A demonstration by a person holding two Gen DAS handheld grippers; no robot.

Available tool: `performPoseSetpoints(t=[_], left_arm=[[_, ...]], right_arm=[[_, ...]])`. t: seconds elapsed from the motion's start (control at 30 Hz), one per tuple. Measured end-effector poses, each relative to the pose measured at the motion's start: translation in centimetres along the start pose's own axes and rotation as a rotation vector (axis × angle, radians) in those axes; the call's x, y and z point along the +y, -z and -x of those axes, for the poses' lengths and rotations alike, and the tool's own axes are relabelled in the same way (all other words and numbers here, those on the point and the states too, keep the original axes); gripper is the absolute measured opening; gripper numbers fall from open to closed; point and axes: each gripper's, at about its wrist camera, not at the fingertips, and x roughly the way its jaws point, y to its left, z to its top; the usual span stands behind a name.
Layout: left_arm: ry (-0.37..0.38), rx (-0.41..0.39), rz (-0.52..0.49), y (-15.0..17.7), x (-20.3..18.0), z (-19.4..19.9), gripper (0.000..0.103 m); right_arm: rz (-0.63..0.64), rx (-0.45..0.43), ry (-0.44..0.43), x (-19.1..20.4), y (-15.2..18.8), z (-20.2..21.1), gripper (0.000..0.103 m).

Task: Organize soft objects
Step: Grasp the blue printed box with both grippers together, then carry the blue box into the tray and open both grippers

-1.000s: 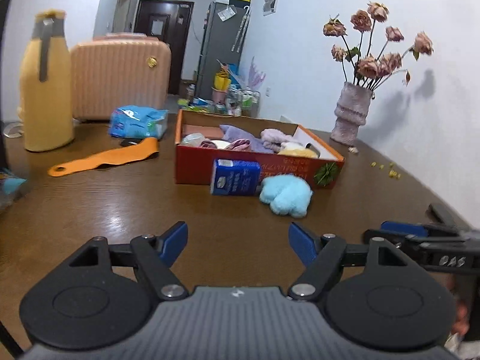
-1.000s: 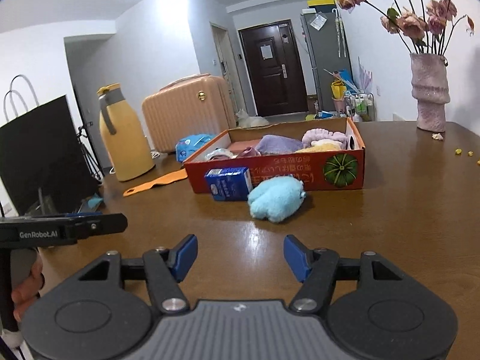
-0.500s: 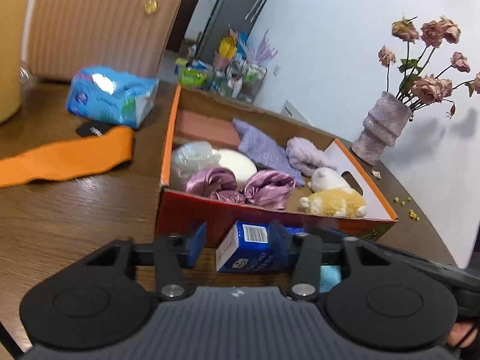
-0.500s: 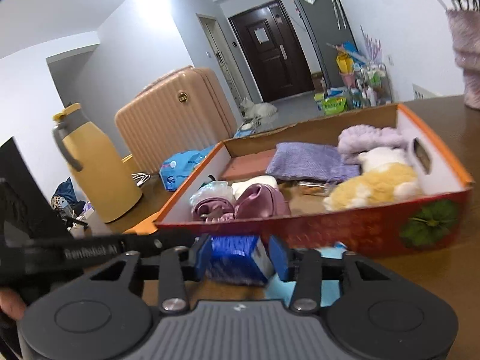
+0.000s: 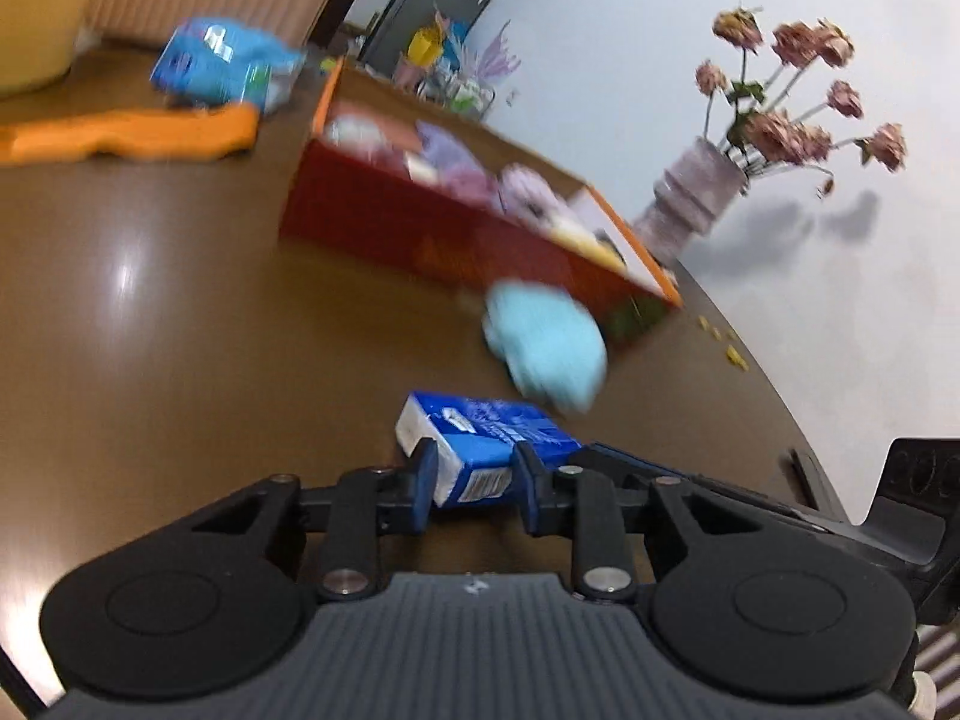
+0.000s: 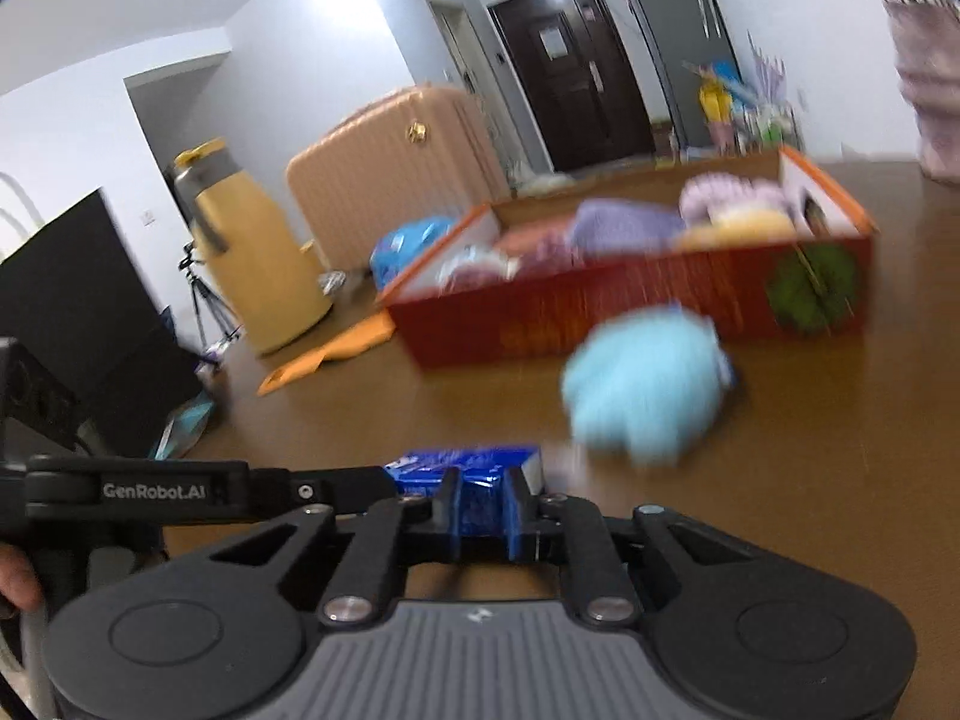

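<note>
My left gripper (image 5: 474, 480) is shut on a blue tissue pack (image 5: 486, 441) and holds it over the brown table, well in front of the red box (image 5: 456, 228). My right gripper (image 6: 483, 501) is shut on the same tissue pack (image 6: 468, 468) from the other side. A light blue plush (image 5: 546, 351) lies on the table against the box front; it also shows in the right wrist view (image 6: 648, 387). The red box (image 6: 630, 300) holds several soft items, purple cloths and a yellow plush among them. Both views are motion blurred.
An orange strap (image 5: 132, 135) and a blue wipes packet (image 5: 222, 69) lie left of the box. A vase of dried flowers (image 5: 702, 192) stands at the back right. A yellow jug (image 6: 252, 252), a peach suitcase (image 6: 390, 162) and a black bag (image 6: 78, 312) are at the left.
Both grippers have closed on the tissue pack and pulled it back from the box front toward the near table edge. The blue plush stays by the box.
</note>
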Motion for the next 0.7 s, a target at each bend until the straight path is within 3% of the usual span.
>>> performPoseSetpoints(t=[0.13, 0.27, 0.4, 0.7], left_arm=[[0.053, 0.052, 0.001, 3.7, -1.2, 2.5, 0.035], [0.032, 0.021, -0.010, 4.0, -1.3, 3.5, 0.039], [-0.007, 0.003, -0.012, 3.0, -1.8, 2.7, 0.039], [-0.031, 0.054, -0.024, 3.7, -1.8, 1.8, 0.036]], right_arm=[[-0.041, 0.054, -0.037, 0.3, 3.8, 4.0, 0.025], [-0.048, 0.004, -0.035, 0.2, 4.6, 6.5, 0.025], [-0.049, -0.013, 0.001, -0.3, 3.9, 5.5, 0.025], [-0.060, 0.036, 0.005, -0.1, 4.1, 3.1, 0.025]])
